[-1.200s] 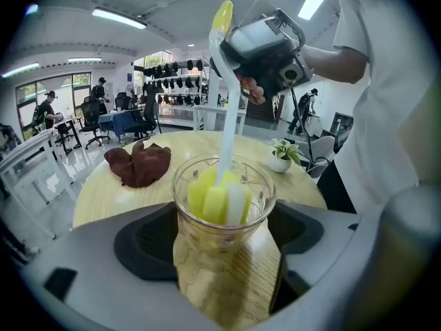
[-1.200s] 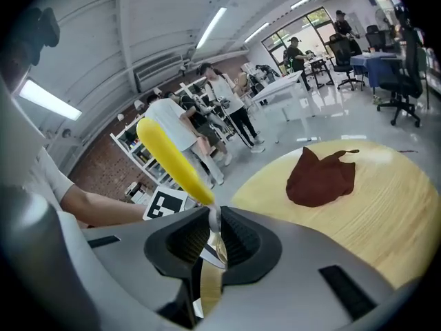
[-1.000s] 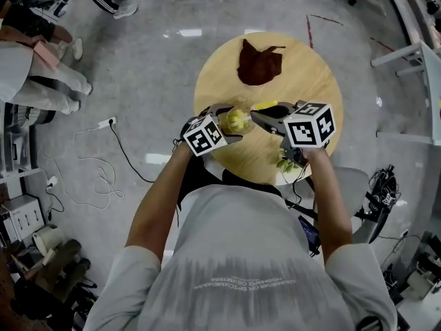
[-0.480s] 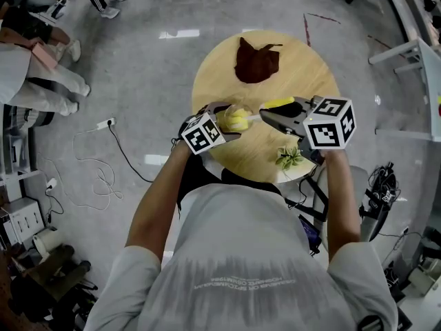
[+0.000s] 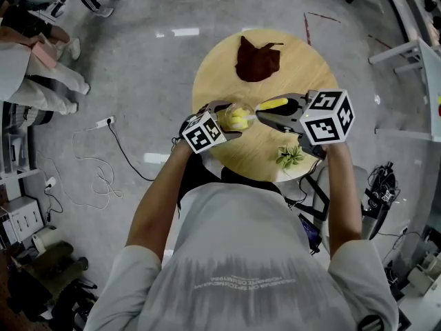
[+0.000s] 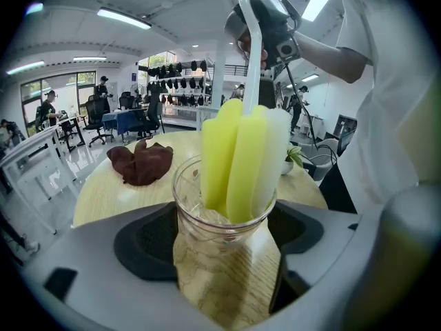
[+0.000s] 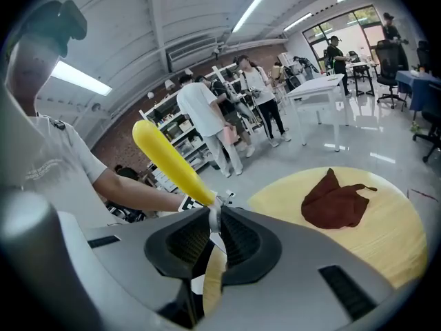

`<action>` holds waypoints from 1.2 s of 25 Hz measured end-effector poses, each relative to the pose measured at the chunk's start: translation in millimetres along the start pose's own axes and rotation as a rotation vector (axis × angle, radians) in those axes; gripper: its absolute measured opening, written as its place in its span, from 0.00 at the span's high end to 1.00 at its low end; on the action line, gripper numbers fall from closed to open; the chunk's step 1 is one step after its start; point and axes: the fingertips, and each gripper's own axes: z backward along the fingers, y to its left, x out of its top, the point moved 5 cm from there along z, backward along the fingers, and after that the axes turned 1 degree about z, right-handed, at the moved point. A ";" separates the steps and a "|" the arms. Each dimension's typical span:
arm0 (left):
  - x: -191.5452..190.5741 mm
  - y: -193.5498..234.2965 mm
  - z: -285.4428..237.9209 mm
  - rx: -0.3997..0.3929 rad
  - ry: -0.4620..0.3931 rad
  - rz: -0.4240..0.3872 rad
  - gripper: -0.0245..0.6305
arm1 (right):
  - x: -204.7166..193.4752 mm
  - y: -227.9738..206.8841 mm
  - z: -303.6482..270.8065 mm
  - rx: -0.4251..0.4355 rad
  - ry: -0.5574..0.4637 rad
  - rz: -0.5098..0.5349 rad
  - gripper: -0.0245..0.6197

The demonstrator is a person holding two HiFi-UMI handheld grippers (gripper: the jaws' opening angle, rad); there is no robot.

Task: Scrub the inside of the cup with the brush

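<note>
Starting at the far left, we see people's legs at the edge of the grey floor. A white power strip lies a little to their right, its cord looping toward the near side.

Next comes the left gripper, held over the near left part of the round wooden counter. Its jaws are clamped on a clear glass cup, with one dark pad pressed against each side of the glass. The cup stands upright between them. We cannot tell whether its base rests on the counter.

Inside the cup stands the brush. Its yellow and pale sponge head fills the mouth and sticks up past the rim. A thin white stem rises from the head toward the right.

Beyond the cup, on the far part of the counter, a crumpled dark brown cloth lies well apart from both grippers.

Further right is the right gripper, pointing left toward the cup. Its jaws are drawn narrow and pinch the white stem just below the yellow handle. That handle juts out past the jaws, on the far side of the gripper in the head view.

Last, a small green plant in a pale pot sits at the near right rim of the counter, just near of the right gripper.
</note>
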 end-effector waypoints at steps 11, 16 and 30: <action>0.7 -2.1 1.7 -0.005 -0.007 0.002 0.34 | -17.3 -7.0 -31.5 -0.008 0.143 0.007 0.84; 1.4 -2.0 3.7 -0.011 -0.003 0.001 0.34 | -22.7 -3.8 -50.3 0.022 0.163 -0.015 0.82; -0.2 0.8 2.5 -0.017 -0.004 0.005 0.34 | -12.1 -8.1 -23.5 -0.038 0.206 0.031 0.85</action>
